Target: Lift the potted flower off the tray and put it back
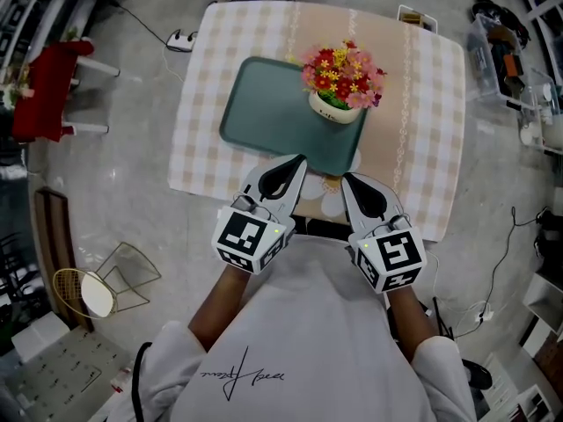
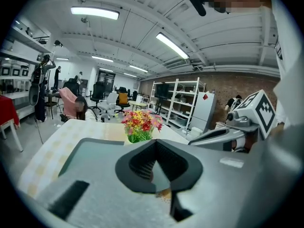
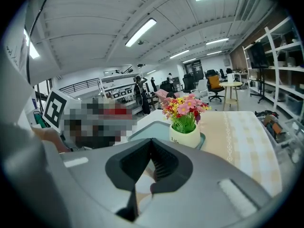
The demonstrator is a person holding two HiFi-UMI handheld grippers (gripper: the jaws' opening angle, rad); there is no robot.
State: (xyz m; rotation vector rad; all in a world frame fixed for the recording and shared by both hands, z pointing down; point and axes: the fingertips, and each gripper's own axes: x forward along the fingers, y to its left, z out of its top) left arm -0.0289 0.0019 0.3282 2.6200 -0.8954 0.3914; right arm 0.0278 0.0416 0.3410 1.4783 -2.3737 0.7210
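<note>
Looking at the potted flower (image 1: 341,84) standing upright on the right end of the teal tray (image 1: 264,112), on the checked table (image 1: 422,86). Got the left gripper (image 1: 297,161) and right gripper (image 1: 347,179) both clenched on nothing, side by side at the tray's near edge, clear of the pot.

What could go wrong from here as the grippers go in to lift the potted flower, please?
The left gripper and right gripper are both shut; reaching in like that could shove the potted flower over. It stands close to the rim of the green tray, so it might catch there and tip. Its blooms overhang the pot and could get crushed.
</note>
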